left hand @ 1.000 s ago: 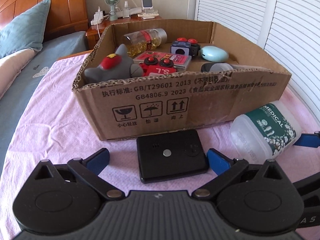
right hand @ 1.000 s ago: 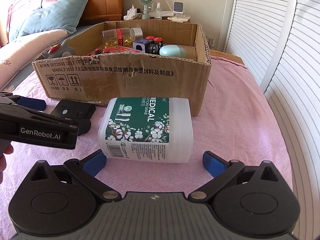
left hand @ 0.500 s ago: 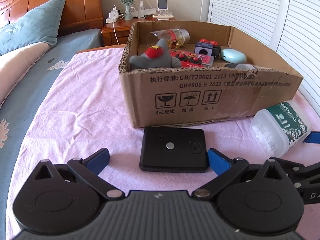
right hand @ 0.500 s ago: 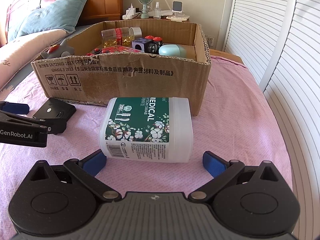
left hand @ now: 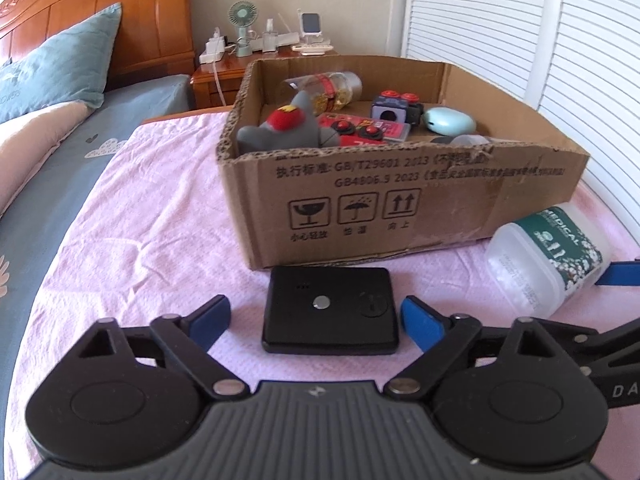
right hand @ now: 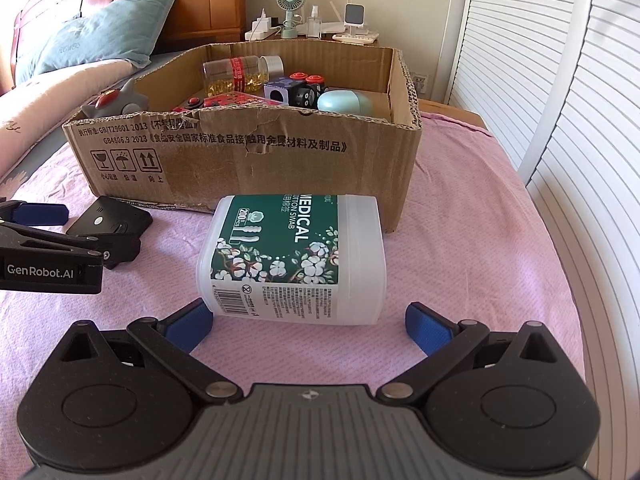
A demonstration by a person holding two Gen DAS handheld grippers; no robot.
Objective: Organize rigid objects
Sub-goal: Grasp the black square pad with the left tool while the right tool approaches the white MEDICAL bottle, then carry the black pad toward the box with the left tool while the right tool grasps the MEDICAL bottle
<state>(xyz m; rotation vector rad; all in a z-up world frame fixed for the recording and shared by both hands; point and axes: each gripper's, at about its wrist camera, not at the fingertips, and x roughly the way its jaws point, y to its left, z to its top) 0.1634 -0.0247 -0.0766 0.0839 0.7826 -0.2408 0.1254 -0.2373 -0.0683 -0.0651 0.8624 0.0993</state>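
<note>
A flat black square device (left hand: 330, 309) lies on the pink cloth just in front of the cardboard box (left hand: 400, 208). My left gripper (left hand: 316, 318) is open, its blue fingers either side of the device's near end, not gripping it. A clear cotton swab box with a green label (right hand: 294, 258) lies on its side before the cardboard box (right hand: 248, 168). My right gripper (right hand: 308, 324) is open around its near end. The swab box also shows in the left wrist view (left hand: 546, 256), and the black device in the right wrist view (right hand: 110, 220).
The cardboard box holds a grey shark toy (left hand: 280, 132), a capsule bottle (left hand: 328, 88), red-buttoned toys (left hand: 396, 108) and a mint case (left hand: 450, 121). A nightstand (left hand: 264, 52) with a fan stands behind. Shutter doors (right hand: 560, 100) run along the right. Pillows (right hand: 104, 40) lie at the left.
My left gripper has swung and drawn back a little, so the box appears further right, then settled around the black device. The right gripper and swab box have stayed put.
</note>
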